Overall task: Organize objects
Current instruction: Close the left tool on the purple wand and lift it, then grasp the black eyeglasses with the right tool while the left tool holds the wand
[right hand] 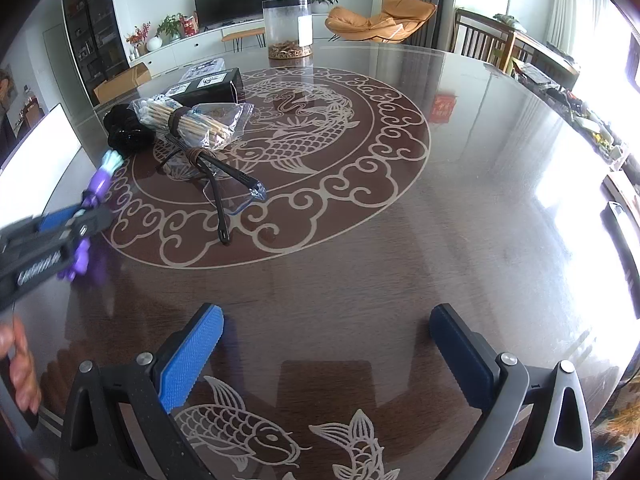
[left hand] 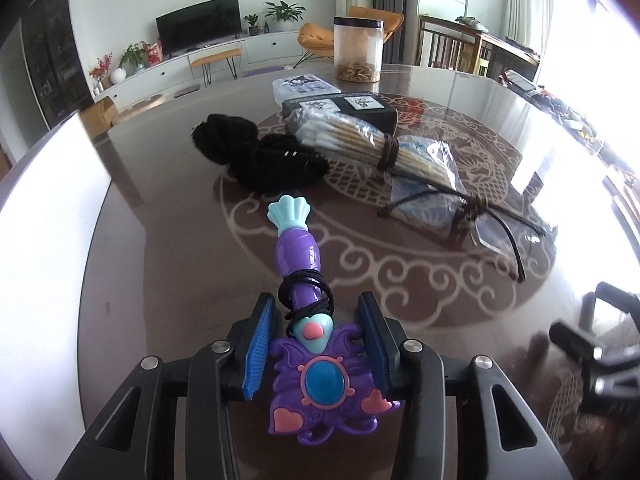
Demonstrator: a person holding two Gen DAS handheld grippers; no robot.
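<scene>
A purple toy wand (left hand: 308, 344) with a teal shell tip points toward the black hairpiece (left hand: 260, 156). A black cord wraps its handle.

Free room: the dark glossy round worktop (right hand: 460, 220) lies bare across its right half and near edge.
Obstacles: the black-framed glasses (right hand: 224, 196), bagged bundle of wooden cotton swabs (right hand: 192, 120), black box (right hand: 212, 82) and clear jar (right hand: 288, 28) crowd the left and far side.

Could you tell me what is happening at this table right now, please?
A person is tidying small items with tongs in each hand. The left tongs are clamped on a purple toy wand with black hair ties wound round its handle. The right tongs are open with nothing between them. Cotton swabs, glasses, a black box and a jar lie on the table.
</scene>
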